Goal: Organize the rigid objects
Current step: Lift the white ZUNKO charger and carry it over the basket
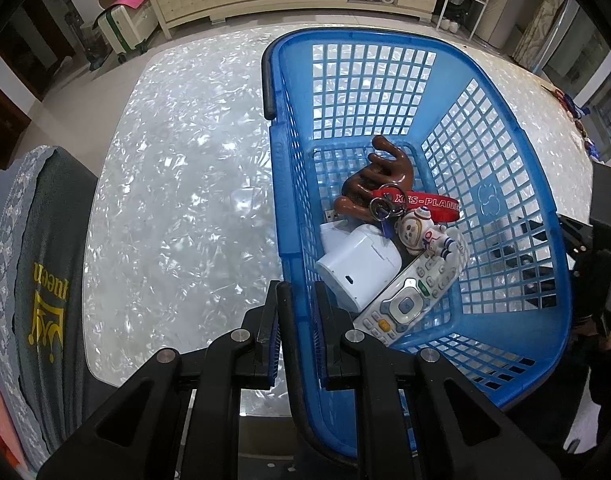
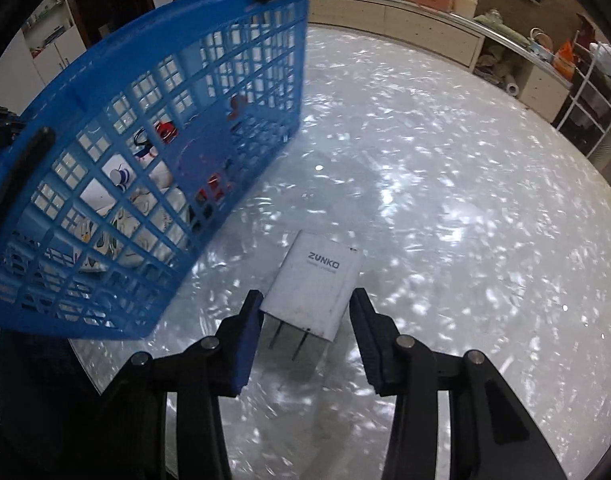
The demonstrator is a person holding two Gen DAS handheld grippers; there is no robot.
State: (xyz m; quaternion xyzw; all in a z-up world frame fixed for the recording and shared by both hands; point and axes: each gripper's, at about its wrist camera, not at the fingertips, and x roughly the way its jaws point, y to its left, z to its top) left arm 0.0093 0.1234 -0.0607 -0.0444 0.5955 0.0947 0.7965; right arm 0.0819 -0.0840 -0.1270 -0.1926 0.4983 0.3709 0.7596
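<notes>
In the left wrist view I see my left gripper [image 1: 296,300] at the lower middle of the frame, with its jaws narrow and clamped on the near rim of the blue basket [image 1: 517,184], one finger inside the wall and one outside. The basket fills the right half of this frame and stands on the shiny white table [image 1: 177,200]. Inside it, near the centre of the frame, lie a brown hand-shaped piece [image 1: 381,176], a red strap [image 1: 425,202] with a small astronaut figure [image 1: 423,236], a white rounded box [image 1: 357,268] and a white remote control [image 1: 409,300]. At the left edge of the frame there is a grey cloth with yellow letters [image 1: 45,304]. In the right wrist view my right gripper [image 2: 307,312] is at the lower middle, and between its blue pads sits a white charger [image 2: 313,284] with two metal prongs pointing toward the camera. The jaws are drawn in to the charger's width; the left pad touches its side, while at the right pad I think there is contact, but the view does not show it clearly. The basket takes the upper left of this frame, just beside the charger.
</notes>
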